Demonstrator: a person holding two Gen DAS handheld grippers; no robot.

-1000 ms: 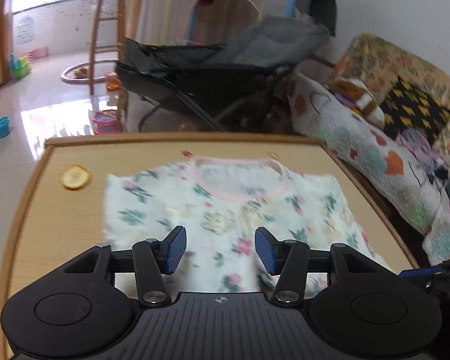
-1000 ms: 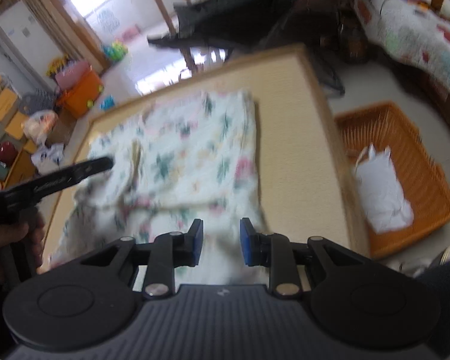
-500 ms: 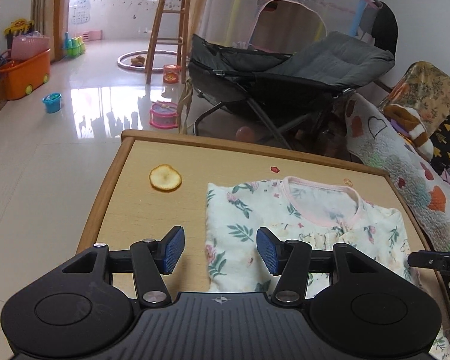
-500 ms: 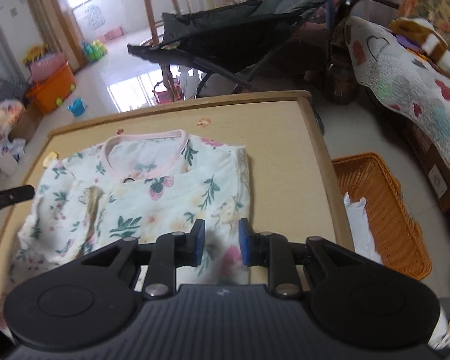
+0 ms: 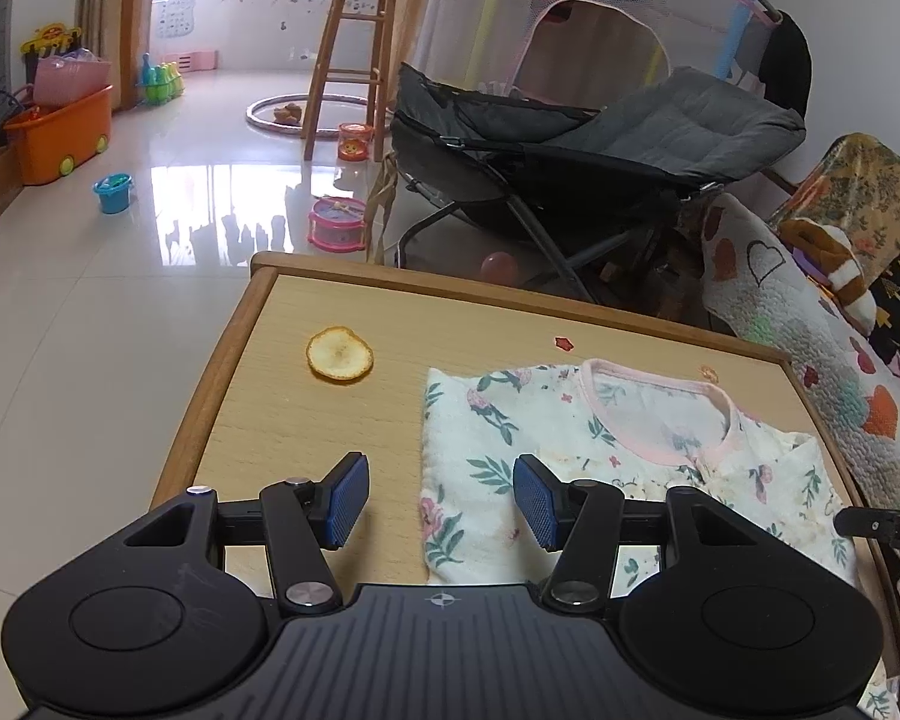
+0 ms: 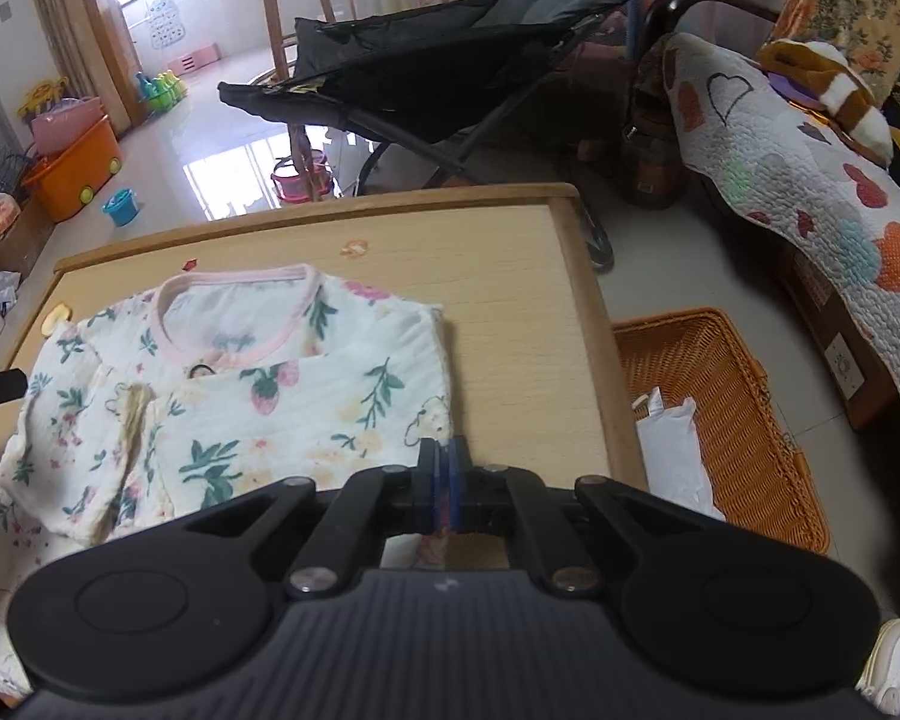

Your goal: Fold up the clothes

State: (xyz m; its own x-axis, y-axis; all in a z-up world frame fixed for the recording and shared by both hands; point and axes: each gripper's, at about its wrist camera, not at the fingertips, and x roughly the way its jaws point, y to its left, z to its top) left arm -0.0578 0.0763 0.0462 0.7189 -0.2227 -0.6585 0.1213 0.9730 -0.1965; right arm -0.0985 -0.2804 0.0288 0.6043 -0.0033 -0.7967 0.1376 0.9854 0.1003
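Left wrist view: your left gripper [image 5: 435,501] hovers with its jaws spread, nothing between the blue pads. A floral shirt [image 5: 570,450] lies flat on the wooden table [image 5: 258,408], its left edge below the gap. A yellow fruit slice [image 5: 339,354] sits apart on bare wood.

Right wrist view: your right gripper [image 6: 444,483] has just been closing; its jaws are pressed together at the shirt's right edge. Whether cloth is pinched, you cannot tell. An orange basket [image 6: 720,372] stands beside the table.

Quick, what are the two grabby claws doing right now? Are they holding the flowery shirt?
Left gripper: open, holding nothing, over the left edge of the flowery shirt.
Right gripper: jaws just closed, shut at the shirt's right edge; whether it pinches cloth cannot be told.
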